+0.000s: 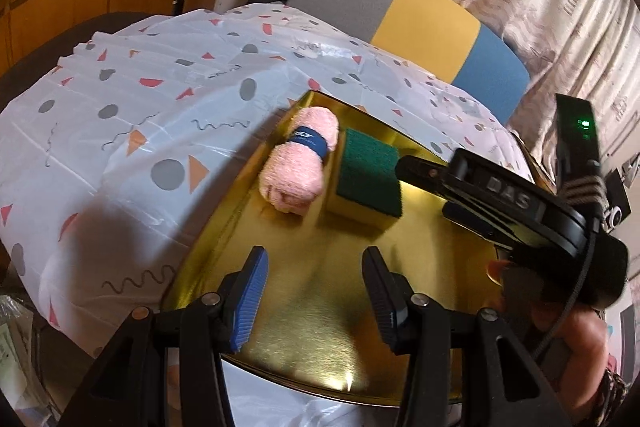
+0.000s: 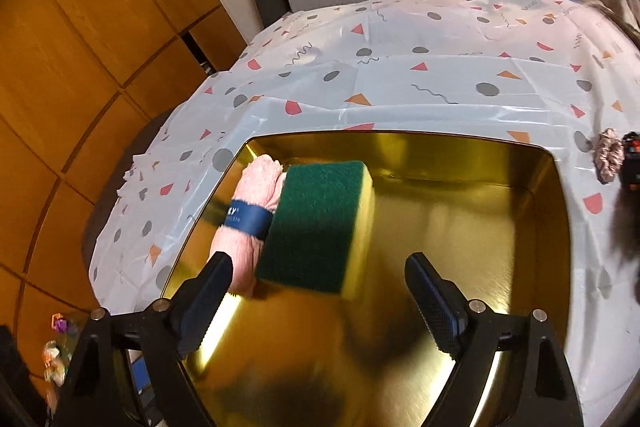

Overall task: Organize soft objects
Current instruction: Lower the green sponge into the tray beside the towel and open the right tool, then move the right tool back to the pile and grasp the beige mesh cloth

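Observation:
A gold metal tray (image 1: 432,239) (image 2: 472,227) lies on the patterned tablecloth. In it a rolled pink towel with a blue band (image 1: 298,161) (image 2: 250,223) lies next to a green-topped yellow sponge (image 1: 368,175) (image 2: 320,227). My left gripper (image 1: 316,291) is open and empty above the tray's near part. My right gripper (image 2: 320,303) is open and empty just short of the sponge; its body (image 1: 512,203) reaches in from the right in the left wrist view. A pink scrunchie (image 2: 608,159) lies on the cloth right of the tray.
The white tablecloth (image 1: 140,131) (image 2: 400,75) with coloured shapes covers the table. A grey, yellow and blue chair back (image 1: 424,19) stands behind it. Wooden panels (image 2: 80,67) are at the left, a curtain (image 1: 560,7) at the right.

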Action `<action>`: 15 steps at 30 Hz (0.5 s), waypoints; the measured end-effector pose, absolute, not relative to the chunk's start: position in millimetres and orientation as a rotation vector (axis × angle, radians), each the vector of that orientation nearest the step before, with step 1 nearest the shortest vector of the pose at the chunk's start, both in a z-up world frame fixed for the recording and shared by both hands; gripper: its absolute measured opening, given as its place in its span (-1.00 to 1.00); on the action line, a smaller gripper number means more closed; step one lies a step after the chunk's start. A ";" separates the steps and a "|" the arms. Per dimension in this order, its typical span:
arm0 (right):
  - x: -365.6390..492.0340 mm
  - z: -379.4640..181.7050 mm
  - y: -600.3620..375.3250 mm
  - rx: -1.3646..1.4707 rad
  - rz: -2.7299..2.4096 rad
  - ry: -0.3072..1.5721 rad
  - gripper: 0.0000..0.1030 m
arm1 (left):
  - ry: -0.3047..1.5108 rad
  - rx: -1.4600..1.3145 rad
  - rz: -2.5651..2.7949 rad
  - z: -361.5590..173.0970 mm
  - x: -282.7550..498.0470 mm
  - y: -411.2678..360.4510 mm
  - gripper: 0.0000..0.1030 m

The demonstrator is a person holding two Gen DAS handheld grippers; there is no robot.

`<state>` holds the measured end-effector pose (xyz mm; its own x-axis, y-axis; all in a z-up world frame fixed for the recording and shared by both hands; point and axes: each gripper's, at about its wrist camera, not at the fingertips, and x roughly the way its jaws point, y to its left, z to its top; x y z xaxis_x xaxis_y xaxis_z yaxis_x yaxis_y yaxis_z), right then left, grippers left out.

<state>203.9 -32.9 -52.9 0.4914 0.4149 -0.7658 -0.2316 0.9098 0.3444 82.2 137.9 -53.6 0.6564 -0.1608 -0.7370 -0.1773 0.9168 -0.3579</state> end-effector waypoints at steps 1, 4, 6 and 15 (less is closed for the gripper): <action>199.3 -50.2 -36.5 0.205 0.399 0.977 0.72 | 0.863 -0.413 0.003 -53.4 82.1 134.6 -0.05; 185.6 -39.6 -44.6 0.171 0.408 0.944 0.72 | 0.856 -0.385 -0.012 -51.4 80.3 125.9 -0.05; 176.4 -31.9 -50.8 0.139 0.405 0.911 0.72 | 0.848 -0.368 -0.026 -49.0 79.0 120.5 -0.04; 134.8 -1.1 -105.3 0.020 0.285 0.742 0.72 | 0.803 -0.316 -0.217 -38.7 69.5 81.4 -0.04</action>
<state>134.8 -105.3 -1.1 0.7006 0.2625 -0.6635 -0.2488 0.9614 0.1177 69.5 81.4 -38.7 0.6765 -0.3079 -0.6690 0.0706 0.9314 -0.3572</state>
